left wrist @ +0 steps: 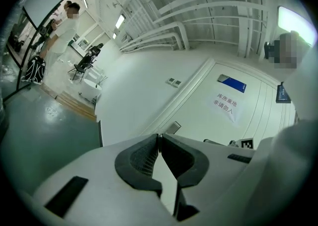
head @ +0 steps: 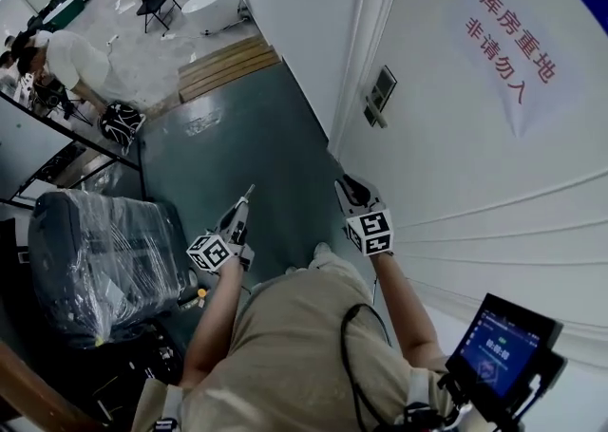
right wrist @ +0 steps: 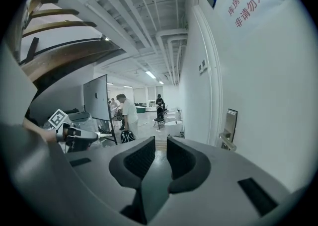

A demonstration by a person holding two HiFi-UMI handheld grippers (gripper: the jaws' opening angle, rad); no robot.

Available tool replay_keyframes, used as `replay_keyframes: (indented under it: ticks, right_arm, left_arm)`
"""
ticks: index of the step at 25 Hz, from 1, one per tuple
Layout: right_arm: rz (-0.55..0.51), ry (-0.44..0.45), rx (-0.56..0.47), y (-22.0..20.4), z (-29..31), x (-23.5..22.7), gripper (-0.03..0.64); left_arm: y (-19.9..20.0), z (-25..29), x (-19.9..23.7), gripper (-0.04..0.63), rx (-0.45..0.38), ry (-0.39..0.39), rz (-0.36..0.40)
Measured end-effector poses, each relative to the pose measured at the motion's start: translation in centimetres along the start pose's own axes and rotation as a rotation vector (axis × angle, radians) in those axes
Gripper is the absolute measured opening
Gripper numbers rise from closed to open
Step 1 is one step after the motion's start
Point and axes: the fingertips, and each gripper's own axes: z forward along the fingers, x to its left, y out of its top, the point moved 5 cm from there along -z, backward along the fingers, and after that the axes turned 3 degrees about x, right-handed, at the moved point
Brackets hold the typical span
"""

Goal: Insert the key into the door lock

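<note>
The white door [head: 494,164] fills the right of the head view, and its metal lock plate and handle [head: 380,93] sit up near the frame. My left gripper [head: 245,200] is held over the dark floor, well left of the door. It is shut, and a thin key tip [head: 250,191] sticks out of it. From the left gripper view the lock plate [left wrist: 173,128] lies just beyond the pinched pads [left wrist: 144,158]. My right gripper [head: 348,183] is nearer the door and stands open with nothing in it. Ahead and to its right is the handle [right wrist: 227,141].
A red-lettered paper sign [head: 513,41] is stuck on the door. A plastic-wrapped chair [head: 104,259] stands at the left by a glass partition. A person in white [head: 66,55], a black bag [head: 122,122] and a wooden step [head: 223,65] are farther off. A small screen [head: 501,349] hangs at the bottom right.
</note>
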Motion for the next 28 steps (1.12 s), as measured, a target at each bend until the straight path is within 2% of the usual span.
replay_keyframes:
  ticks: [3, 7, 19, 28]
  right_arm:
    - [-0.027, -0.021, -0.010, 1.2, 0.4, -0.8, 0.078]
    - [-0.103, -0.016, 0.004, 1.3, 0.9, -5.8, 0.078]
    - [-0.098, -0.043, -0.008, 1.2, 1.5, -11.4, 0.078]
    - [-0.054, -0.082, 0.009, 1.1, 1.6, -13.5, 0.078]
  left_arm:
    - [0.6, 1.5, -0.3, 0.034, 0.010, -0.015, -0.011]
    - [0.0, 7.3, -1.9, 0.034, 0.028, -0.015, -0.026]
    - [-0.7, 14.1, -2.5, 0.034, 0.031, -0.048, -0.070]
    - [0.0, 17.4, -2.8, 0.034, 0.079, -0.082, -0.087]
